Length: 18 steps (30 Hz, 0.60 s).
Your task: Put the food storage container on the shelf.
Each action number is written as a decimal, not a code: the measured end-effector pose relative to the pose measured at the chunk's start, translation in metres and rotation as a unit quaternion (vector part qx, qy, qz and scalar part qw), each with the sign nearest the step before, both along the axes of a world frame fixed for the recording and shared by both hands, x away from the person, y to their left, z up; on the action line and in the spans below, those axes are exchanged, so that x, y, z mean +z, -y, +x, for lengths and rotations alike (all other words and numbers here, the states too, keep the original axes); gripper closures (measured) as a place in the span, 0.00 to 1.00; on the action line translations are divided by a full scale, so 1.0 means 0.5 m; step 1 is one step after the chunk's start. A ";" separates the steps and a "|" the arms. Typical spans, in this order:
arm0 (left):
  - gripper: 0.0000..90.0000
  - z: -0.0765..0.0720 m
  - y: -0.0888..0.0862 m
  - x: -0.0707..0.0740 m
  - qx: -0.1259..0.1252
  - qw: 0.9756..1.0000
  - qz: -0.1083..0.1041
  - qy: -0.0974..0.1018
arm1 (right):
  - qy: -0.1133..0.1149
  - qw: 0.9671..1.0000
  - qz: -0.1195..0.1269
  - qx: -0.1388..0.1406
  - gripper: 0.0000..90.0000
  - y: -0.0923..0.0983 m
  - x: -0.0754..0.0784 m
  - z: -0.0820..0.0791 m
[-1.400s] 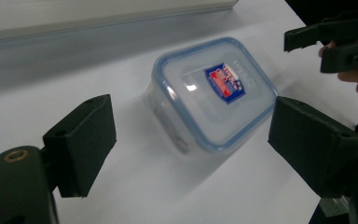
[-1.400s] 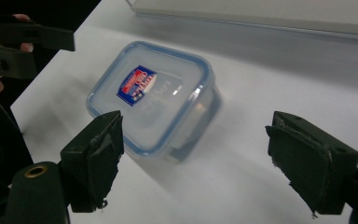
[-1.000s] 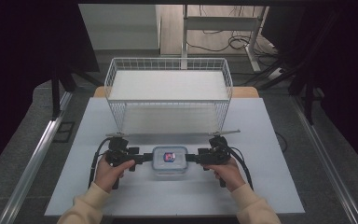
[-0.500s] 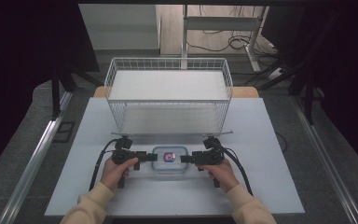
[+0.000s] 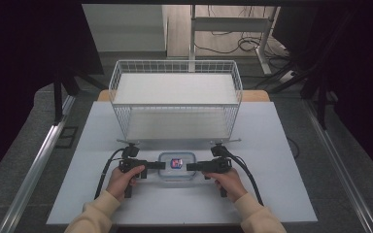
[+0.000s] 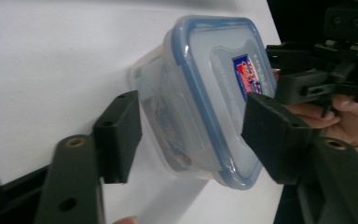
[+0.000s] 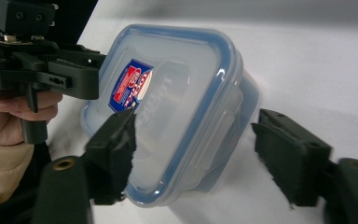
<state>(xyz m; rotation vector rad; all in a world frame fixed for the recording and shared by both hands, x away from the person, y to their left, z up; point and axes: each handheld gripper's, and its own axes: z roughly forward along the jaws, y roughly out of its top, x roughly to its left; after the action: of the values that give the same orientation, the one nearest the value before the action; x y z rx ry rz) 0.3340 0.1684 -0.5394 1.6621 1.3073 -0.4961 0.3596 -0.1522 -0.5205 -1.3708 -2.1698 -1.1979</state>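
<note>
A clear plastic container [image 5: 176,166] with a blue-rimmed lid and a red-and-blue label lies on the white table near its front edge. My left gripper [image 5: 160,165] comes in from its left end; its jaws have just been closing. In the left gripper view my left gripper [image 6: 191,114] has one pad against the container's [image 6: 200,98] wall and the other over the lid rim. My right gripper [image 5: 191,166] reaches in from the right end. In the right gripper view my right gripper [image 7: 196,126] straddles the container [image 7: 177,107], jaws just closing, with a gap at one pad.
A white wire basket [image 5: 175,65] stands behind the container, across the middle of the table [image 5: 272,145]. Cables trail from both grippers toward the front edge. Dark floor and metal rails flank the table on both sides.
Both grippers have sunk toward the table and moved in on the container's two ends. Both pairs of jaws have narrowed, the left more than the right.
</note>
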 end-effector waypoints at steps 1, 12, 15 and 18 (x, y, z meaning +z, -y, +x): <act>0.49 0.000 0.001 -0.001 -0.003 1.000 -0.006 -0.003 | -0.008 1.000 0.008 -0.003 0.40 0.001 -0.001 0.000; 0.55 -0.009 0.001 0.004 0.008 1.000 -0.011 -0.009 | -0.039 0.998 0.034 -0.024 0.52 0.009 0.002 -0.006; 0.56 -0.015 0.004 0.010 0.012 1.000 -0.006 -0.004 | -0.039 0.998 0.038 -0.027 0.54 0.011 0.003 -0.010; 0.56 -0.018 0.006 0.013 0.018 1.000 -0.003 -0.004 | -0.038 0.998 0.039 -0.032 0.55 0.011 0.005 -0.013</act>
<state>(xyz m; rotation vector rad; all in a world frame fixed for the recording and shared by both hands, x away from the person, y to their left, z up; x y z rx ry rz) 0.3248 0.1654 -0.5330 1.6303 1.3382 -0.4847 0.3531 -0.1579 -0.5181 -1.4382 -2.0205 -1.2190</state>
